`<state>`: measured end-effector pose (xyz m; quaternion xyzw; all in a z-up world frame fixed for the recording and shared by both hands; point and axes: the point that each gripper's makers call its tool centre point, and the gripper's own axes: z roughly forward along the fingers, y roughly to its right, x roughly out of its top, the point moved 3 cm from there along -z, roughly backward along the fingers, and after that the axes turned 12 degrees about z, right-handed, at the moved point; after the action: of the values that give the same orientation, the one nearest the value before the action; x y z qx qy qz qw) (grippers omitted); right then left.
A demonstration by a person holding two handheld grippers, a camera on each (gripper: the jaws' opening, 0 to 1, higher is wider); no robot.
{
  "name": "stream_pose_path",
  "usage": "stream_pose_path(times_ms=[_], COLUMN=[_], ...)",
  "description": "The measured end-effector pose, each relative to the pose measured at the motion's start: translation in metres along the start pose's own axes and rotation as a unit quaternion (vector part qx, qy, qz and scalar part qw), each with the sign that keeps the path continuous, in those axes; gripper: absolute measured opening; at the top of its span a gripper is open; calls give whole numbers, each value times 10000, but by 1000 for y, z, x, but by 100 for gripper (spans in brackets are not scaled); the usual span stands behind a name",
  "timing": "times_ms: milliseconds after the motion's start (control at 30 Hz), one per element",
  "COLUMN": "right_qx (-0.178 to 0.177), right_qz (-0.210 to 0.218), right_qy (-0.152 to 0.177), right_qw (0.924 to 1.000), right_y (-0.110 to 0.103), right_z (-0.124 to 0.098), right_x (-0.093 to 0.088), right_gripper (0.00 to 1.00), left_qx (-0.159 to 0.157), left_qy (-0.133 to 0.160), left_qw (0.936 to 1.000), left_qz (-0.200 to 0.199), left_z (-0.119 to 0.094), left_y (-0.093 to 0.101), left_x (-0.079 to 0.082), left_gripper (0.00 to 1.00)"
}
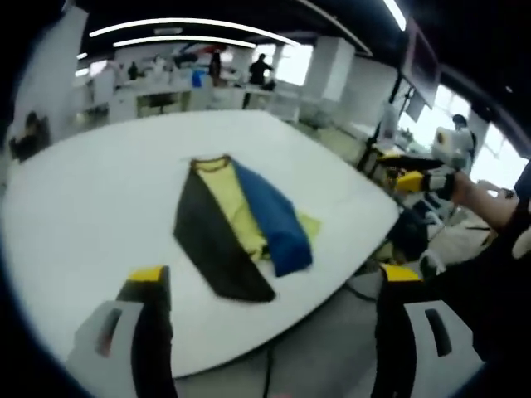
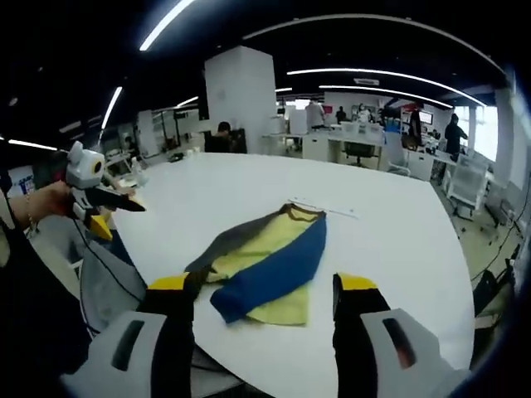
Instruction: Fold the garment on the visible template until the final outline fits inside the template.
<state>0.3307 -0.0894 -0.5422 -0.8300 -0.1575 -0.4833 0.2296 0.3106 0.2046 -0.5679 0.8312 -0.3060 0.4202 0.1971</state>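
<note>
Both claws (image 1: 270,286) (image 2: 264,290) gape empty (held off table (image 1: 99,191)); folded garment (image 2: 270,265) lies well ahead.

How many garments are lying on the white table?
1: a partly folded yellow, blue and black fabric garment lies near the edge of the round white table nearest the person. More may be hidden beneath it.

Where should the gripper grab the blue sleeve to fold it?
Probably at the blue sleeve's loose cuff end near the table edge, coming in from that near edge. The sleeve lies flat and diagonal across the yellow shirt, and its end is free there. Both the left gripper and right gripper are open.
</note>
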Motion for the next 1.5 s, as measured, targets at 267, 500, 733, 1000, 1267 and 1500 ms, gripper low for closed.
stream_pose_path(times_ms=[267, 500, 733, 1000, 1267, 1500], right_qx=[0, 31, 65, 99, 163, 463], right_qz=[14, 165, 219, -35, -216, -357], right_qy=[-217, -452, -556, -792, -973, -1167], right_qw=[9998, 9988, 9982, 9968, 9949, 9914], right_y=[-2, 1, 4, 5, -2, -17], right_z=[-9, -3, 3, 15, 28, 40], right_x=[-16, -33, -37, -38, -42, -47], right_gripper=[82, 96, 100, 100, 90, 76], left_qx=[-56, -142, -172, -188, -223, -172], left_qy=[-37, -184, -277, -352, -403, -432], left_qw=[10000, 9997, 9994, 9991, 9988, 9985], left_qz=[-10, -26, -81, -145, -176, -299], left_z=[1, 6, 11, 17, 21, 22], left_y=[1, 2, -1, -9, -15, -22], left_x=[-5, -14, -18, -19, -19, -24], left_gripper=[99, 99, 99, 99, 99, 99])
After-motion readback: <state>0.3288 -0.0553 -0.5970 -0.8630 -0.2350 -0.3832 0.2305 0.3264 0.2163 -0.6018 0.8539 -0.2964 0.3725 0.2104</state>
